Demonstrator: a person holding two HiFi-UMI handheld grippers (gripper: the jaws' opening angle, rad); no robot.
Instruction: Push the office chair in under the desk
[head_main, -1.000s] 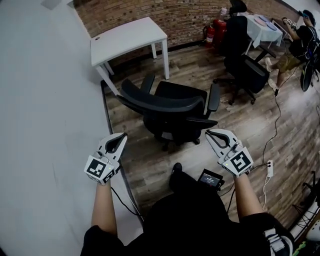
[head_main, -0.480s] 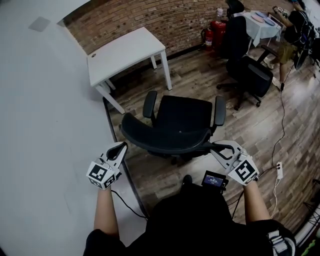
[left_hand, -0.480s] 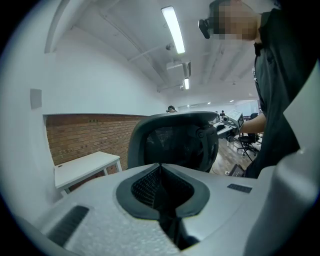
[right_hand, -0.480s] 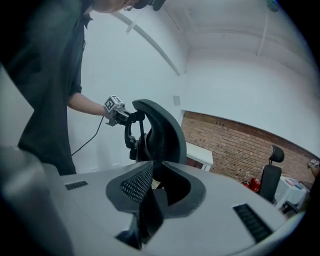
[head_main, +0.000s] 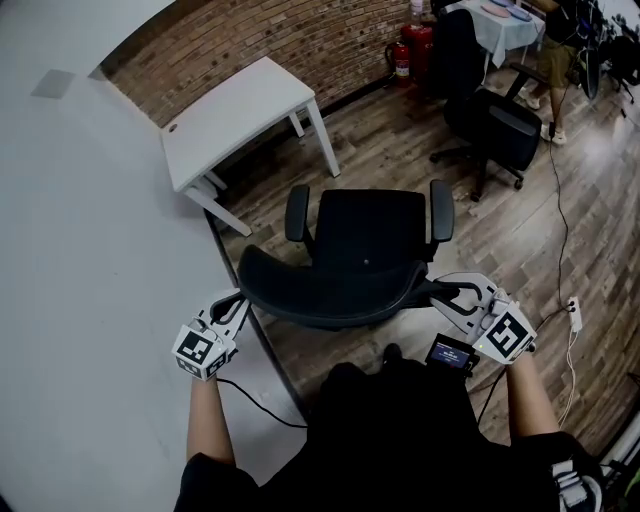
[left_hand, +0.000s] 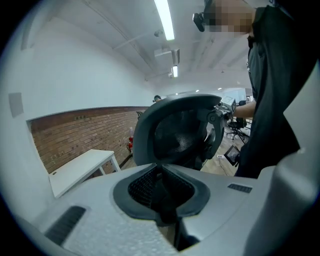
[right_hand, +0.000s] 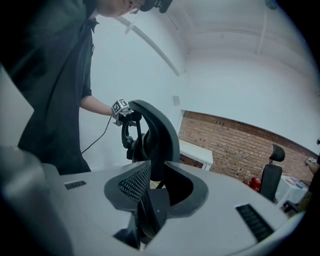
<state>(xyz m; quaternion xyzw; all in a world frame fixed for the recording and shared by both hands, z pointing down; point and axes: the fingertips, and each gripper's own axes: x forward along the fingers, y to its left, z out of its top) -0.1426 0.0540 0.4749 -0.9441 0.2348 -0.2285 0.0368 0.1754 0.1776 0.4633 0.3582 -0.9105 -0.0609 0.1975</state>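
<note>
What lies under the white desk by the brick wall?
Under the white desk only its legs and wooden floor show at the edges; the office chair stands clear of it. From the head view the tabletop covers most of the space beneath.

- The office chair (head_main: 365, 235) was swung round, its backrest (head_main: 330, 292) brought to face the person.
- The left gripper (head_main: 238, 302) was carried to the backrest's left end.
- The right gripper (head_main: 450, 292) was just opened, with the backrest's right edge between its jaws.
</note>
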